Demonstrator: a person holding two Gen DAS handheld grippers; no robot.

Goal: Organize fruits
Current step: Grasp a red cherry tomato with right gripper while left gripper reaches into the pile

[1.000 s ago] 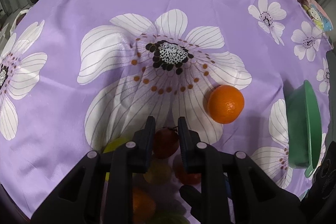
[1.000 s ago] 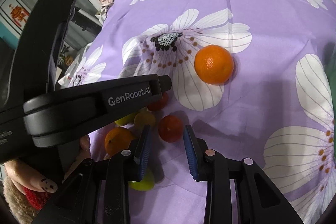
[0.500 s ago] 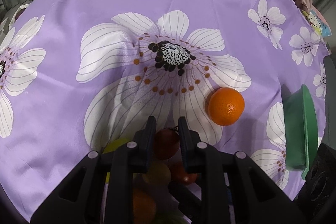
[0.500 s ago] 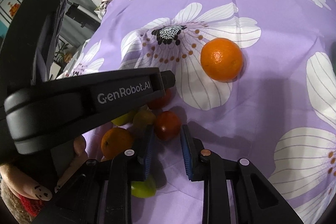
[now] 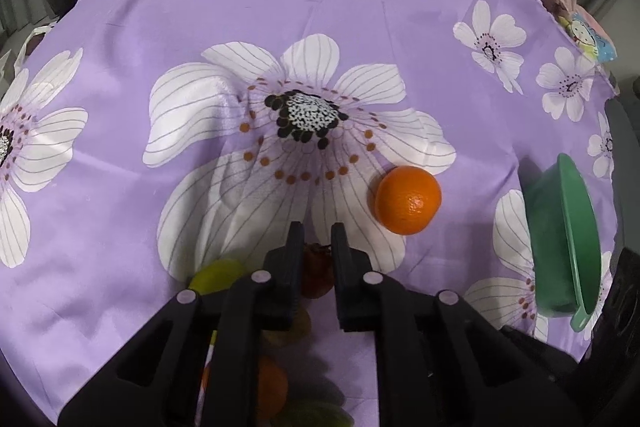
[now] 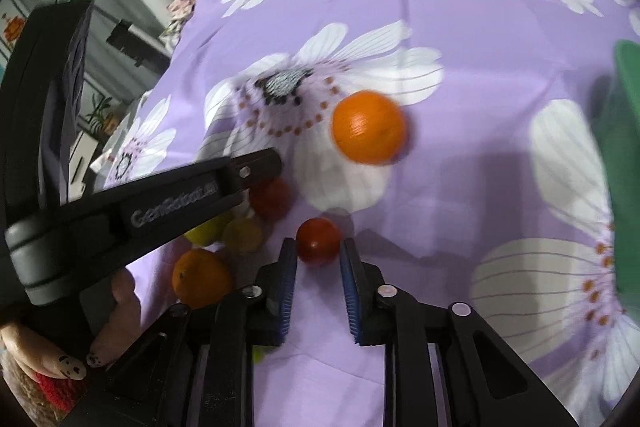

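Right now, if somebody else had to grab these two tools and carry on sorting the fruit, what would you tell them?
Left tool: shut on a dark red fruit at the edge of the pile.
Right tool: shut on a small red fruit.
Lone orange sits apart on the purple cloth; another orange and yellow-green fruits remain clustered.
Green bowl stands off to the right; I can't see inside it.
Left: carry both red fruits over, then the rest.
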